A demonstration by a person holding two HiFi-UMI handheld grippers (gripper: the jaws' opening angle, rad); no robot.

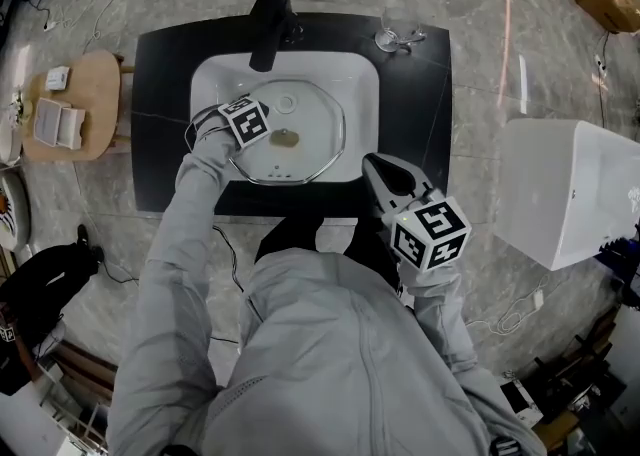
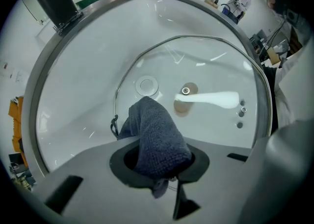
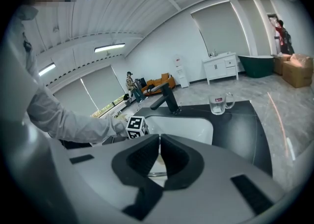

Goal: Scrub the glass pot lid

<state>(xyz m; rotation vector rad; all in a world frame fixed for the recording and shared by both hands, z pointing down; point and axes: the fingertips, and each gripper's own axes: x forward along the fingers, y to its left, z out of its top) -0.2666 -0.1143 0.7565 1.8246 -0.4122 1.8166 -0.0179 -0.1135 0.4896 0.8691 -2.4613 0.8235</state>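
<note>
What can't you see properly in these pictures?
Left gripper view: the cloth covers the left gripper tips, and it is unclear whether the cloth touches the glass pot lid.
Right gripper view: the right gripper blocks most of the lid.
Right gripper view: the mug label is too small to read.

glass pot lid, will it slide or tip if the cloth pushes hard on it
The glass pot lid likely skates: it lies unheld in the smooth sink. Rigid and breakable, probably. The limp cloth would cushion pushes.
</note>
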